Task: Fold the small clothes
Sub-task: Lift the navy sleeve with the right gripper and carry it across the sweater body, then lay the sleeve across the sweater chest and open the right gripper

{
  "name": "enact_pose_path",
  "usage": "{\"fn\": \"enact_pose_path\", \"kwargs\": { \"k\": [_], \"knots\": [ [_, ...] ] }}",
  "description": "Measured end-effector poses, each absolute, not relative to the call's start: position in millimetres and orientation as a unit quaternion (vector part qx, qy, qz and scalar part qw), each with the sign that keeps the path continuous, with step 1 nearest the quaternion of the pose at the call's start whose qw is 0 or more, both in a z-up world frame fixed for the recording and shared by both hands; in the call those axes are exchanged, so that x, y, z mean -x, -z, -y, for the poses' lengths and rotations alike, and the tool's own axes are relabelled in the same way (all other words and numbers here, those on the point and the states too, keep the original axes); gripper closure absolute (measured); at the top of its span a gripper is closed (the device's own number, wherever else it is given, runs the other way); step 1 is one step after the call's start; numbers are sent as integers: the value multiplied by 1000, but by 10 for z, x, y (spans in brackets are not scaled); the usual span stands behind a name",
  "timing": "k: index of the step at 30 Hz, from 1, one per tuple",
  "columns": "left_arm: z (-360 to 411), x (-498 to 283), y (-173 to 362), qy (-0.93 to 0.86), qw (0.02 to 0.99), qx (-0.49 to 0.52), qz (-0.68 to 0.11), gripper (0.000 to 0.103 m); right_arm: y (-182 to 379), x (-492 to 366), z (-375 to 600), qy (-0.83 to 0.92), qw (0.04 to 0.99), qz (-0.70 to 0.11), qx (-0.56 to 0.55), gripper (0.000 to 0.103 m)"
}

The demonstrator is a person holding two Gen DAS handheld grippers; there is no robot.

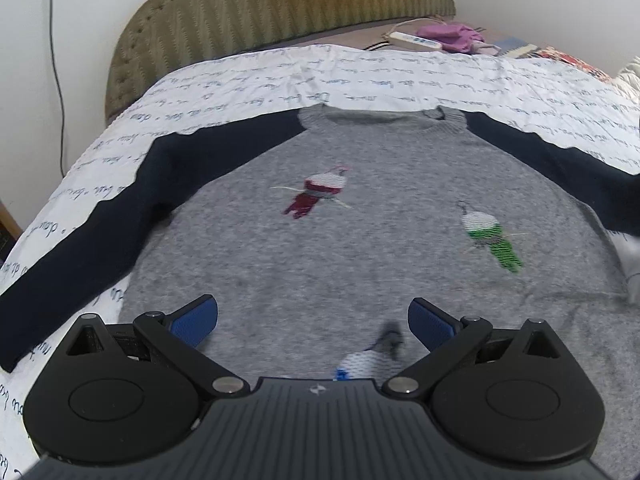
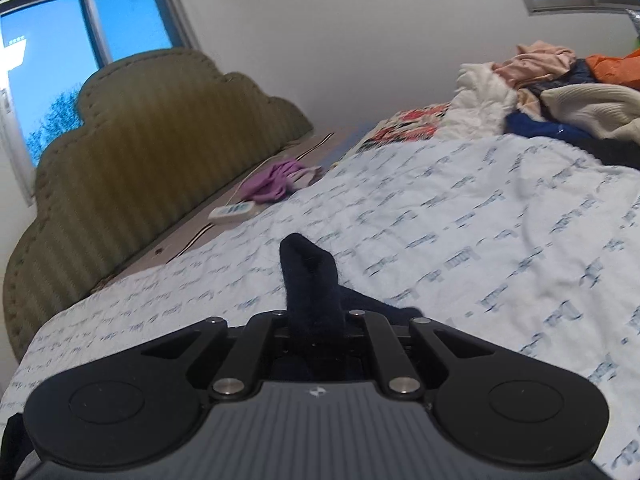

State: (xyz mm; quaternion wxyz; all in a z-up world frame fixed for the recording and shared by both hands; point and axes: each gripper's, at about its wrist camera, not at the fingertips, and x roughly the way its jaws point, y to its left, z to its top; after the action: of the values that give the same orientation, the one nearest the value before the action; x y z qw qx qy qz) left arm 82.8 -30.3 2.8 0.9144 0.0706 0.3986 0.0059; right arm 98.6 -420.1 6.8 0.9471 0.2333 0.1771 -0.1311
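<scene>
A small grey sweater (image 1: 360,240) with navy sleeves and embroidered bird figures lies flat on a white bedsheet (image 1: 260,76), neck toward the headboard. My left gripper (image 1: 312,320) hovers over its lower hem, blue pads wide apart and nothing between them. The left navy sleeve (image 1: 92,240) stretches out to the side. In the right wrist view my right gripper (image 2: 314,320) is shut on the cuff of the other navy sleeve (image 2: 310,276), which sticks up past the closed fingers, lifted above the sheet (image 2: 460,240).
An olive padded headboard (image 1: 288,4) stands behind the bed. A white power strip (image 2: 232,213) and a purple garment (image 2: 272,184) lie near it. A pile of clothes (image 2: 552,84) sits at the far right of the bed.
</scene>
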Motion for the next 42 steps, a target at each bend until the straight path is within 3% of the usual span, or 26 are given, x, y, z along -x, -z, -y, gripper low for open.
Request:
{"fn": "enact_pose_path", "kwargs": {
  "k": [42],
  "knots": [
    [-804, -532, -63, -91, 921, -17, -378, 0, 13, -2148, 1028, -61, 957, -279, -48, 96]
  ]
}}
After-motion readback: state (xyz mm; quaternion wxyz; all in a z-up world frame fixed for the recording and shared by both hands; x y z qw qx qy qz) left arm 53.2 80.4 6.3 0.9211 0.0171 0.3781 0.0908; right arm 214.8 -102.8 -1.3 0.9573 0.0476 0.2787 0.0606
